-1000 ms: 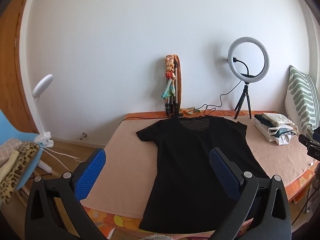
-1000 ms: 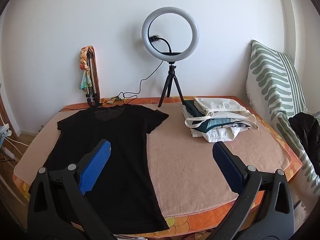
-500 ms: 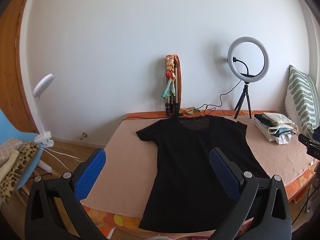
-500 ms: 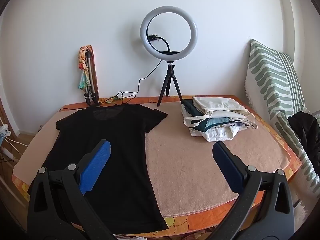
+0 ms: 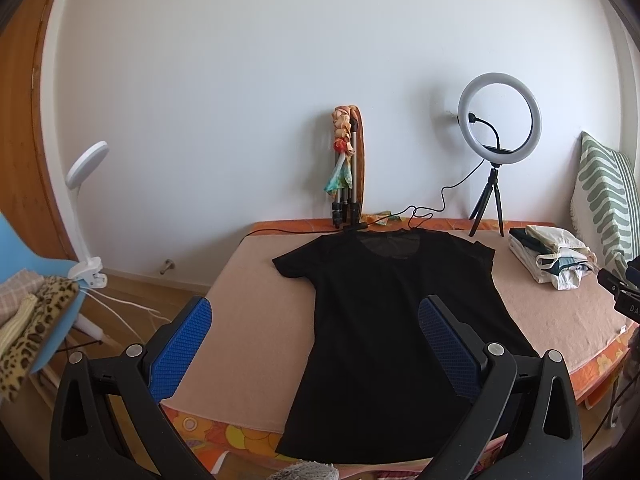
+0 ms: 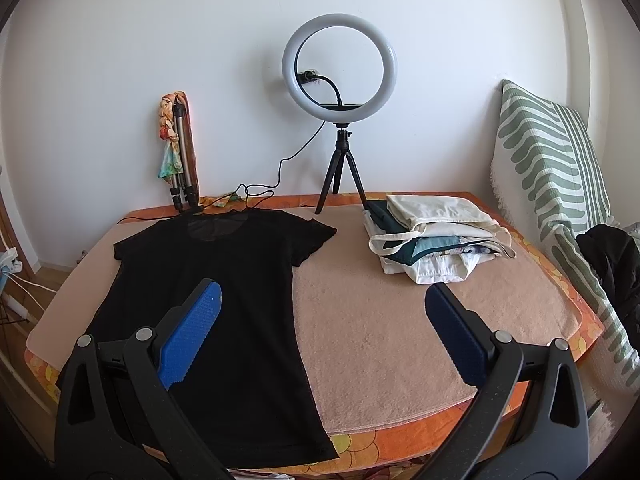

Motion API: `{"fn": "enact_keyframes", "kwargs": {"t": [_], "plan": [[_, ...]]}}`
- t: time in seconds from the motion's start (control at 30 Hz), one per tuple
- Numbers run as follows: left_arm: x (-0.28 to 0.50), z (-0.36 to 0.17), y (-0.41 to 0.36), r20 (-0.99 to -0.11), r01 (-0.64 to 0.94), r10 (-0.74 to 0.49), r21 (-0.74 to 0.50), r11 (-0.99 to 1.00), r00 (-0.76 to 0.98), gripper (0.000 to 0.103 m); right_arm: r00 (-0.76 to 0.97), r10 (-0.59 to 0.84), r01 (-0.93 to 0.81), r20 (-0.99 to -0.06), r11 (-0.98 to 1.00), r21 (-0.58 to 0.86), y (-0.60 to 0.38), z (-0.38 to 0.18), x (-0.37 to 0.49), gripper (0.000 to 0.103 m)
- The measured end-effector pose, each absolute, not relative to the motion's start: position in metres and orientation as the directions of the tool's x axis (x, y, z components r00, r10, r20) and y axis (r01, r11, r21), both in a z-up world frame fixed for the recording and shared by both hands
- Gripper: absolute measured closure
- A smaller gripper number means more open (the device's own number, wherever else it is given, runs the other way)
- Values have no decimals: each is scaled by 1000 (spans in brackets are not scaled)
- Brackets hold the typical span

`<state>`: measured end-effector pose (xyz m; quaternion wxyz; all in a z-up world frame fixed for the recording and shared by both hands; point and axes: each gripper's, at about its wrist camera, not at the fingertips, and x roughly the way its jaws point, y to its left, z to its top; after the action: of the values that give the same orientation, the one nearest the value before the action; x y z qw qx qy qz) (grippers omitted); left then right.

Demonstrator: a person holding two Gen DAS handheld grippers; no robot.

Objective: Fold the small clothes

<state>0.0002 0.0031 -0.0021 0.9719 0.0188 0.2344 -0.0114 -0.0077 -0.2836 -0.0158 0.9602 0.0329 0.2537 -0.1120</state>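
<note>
Black shirt [image 5: 384, 320] lies flat, face up, on the pink towel [image 6: 380, 320] that covers the table; collar toward the wall, hem at the near edge. No fold made yet. Left gripper [image 5: 316, 344] is released, jaws wide, raised above the near edge and holding nothing. Right gripper [image 6: 320, 332] is likewise spread and empty, above the shirt's right edge and the bare towel. A stack of folded items [image 6: 432, 240] sits at the far right, well apart from the shirt.

Judgement: the step in hand is the first grasp. Lower both grippers together, pinch one layer pair only at a sleeve and the hem on the same side, and carry that side across evenly. Avoid catching the towel beneath. The ring light [image 6: 340, 68] cable lies near the collar; keep clear of it.
</note>
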Motion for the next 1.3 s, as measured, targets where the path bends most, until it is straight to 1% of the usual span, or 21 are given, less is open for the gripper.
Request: {"fn": "enact_keyframes", "kwargs": {"t": [0.3, 0.53, 1.3], "plan": [[3, -3, 6, -461, 30, -13, 28, 999, 887, 0, 833, -193, 240, -519, 971, 24, -288, -18, -4, 0], [0, -3, 6, -451, 30, -10, 38, 999, 893, 0, 834, -193, 237, -517, 971, 18, -287, -17, -3, 0], [1, -5, 5, -462, 45, -21, 40, 998, 886, 0, 837, -198, 237, -510, 971, 12, -283, -17, -4, 0]]}}
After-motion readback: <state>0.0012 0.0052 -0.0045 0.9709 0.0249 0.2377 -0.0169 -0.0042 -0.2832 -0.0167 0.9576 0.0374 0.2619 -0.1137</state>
